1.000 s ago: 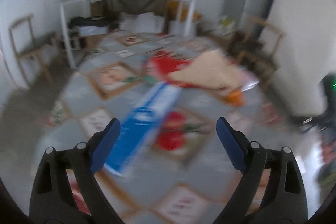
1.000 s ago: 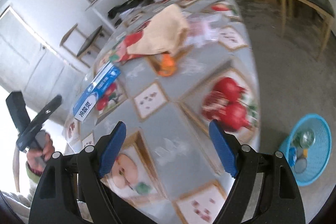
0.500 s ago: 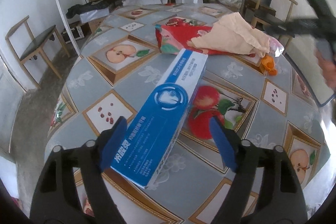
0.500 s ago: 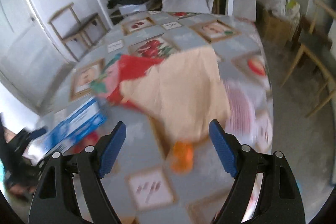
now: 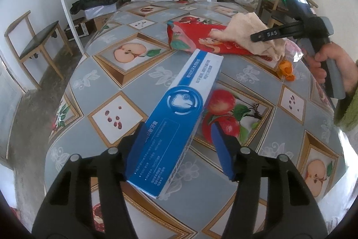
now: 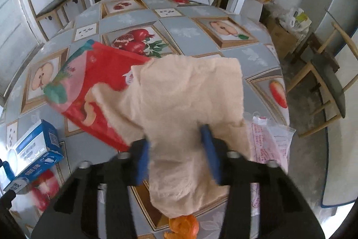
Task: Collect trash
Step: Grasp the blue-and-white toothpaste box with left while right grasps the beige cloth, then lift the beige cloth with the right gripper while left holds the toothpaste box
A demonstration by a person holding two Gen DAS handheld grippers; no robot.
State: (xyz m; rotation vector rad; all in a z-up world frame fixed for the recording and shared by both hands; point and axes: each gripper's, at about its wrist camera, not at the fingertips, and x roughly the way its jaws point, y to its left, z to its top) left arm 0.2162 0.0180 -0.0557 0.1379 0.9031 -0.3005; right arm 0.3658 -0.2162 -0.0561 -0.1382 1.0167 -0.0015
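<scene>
Blue toothpaste carton [image 5: 179,118] lies on the table w/ its near end between the fingers of the left gripper [image 5: 179,140]: left pad looks pressed to the carton's side, right pad stands just off the other side, so jaws are part-closed around it but not yet clamped, as far as the left wrist view shows. Carton runs fwd and slightly right from that claw. Right gripper [image 6: 176,151] has its jaws about half closed w/ a crumpled beige paper towel [image 6: 185,109] bunched between the blue pads; looks gripped, tho motion blur makes full contact hard to confirm. Towel drapes fwd of the claw over a red snack bag [image 6: 98,91], which sits ahead-left of it. Orange peel [image 6: 183,225] sits right under the claw, near edge; a clear printed wrapper [image 6: 268,138] lies just right of it. All this rests on the fruit-print tablecloth [image 5: 125,73]. Step in hand, IMO: grab phase, both claws picking a piece of trash at once. Next move likely needs left jaws fully closed on the carton, then both lifted clear and carried to a bin, which isn't visible now. Bag, peel, wrapper left for later passes.
</scene>
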